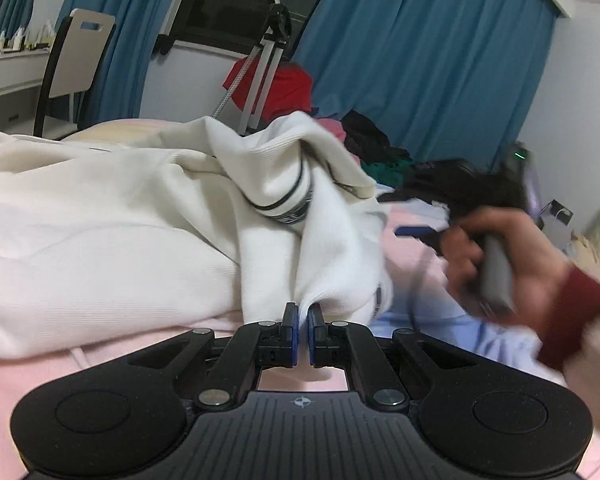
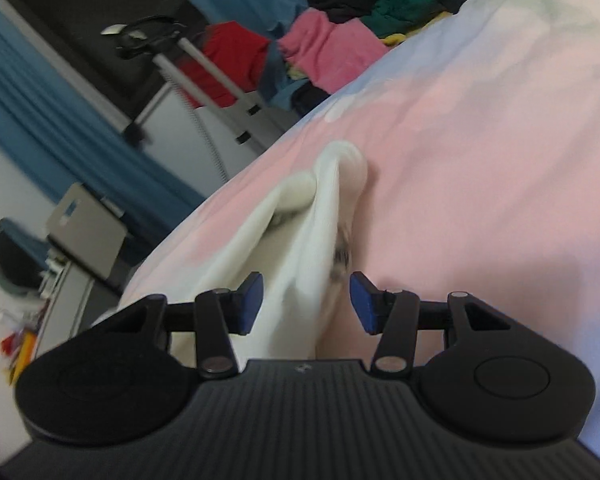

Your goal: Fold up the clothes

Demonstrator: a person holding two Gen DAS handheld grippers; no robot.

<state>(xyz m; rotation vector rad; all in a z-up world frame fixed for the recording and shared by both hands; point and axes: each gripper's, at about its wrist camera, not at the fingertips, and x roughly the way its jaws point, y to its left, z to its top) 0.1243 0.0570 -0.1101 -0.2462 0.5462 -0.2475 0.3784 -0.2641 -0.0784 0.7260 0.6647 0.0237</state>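
Garment: a cream-white sweater (image 1: 120, 220) with dark stripes at a cuff or hem lies heaped on the pink bed sheet (image 1: 100, 364), bunched high in the middle, not yet flat.

Left gripper (image 1: 299, 320): its blue-padded fingers are pinched on a fold at the sweater's near edge, drawing the cloth into a taut ridge; I'd say it serves as the anchor so the fabric can be pulled straight.

Right gripper (image 2: 306, 300): fingers spread wide, a hanging fold of the same white cloth (image 2: 300, 264) lying between them but not clamped; the left pad (image 2: 248, 304) sits close against the fabric, the right one stands clear. It looks placed to take a second hold, or it has none yet.

Right hand (image 1: 496, 264): blurred in the left camera's view, wrapped round its handle beside the sweater, a dark red sleeve at the wrist.

Beyond: a pile of other clothes (image 2: 340, 48), pink, green, black and red, at the far edge of the bed, blue curtains (image 1: 420, 60) behind.

Progress: early, to my eye; the sweater needs spreading before any fold.
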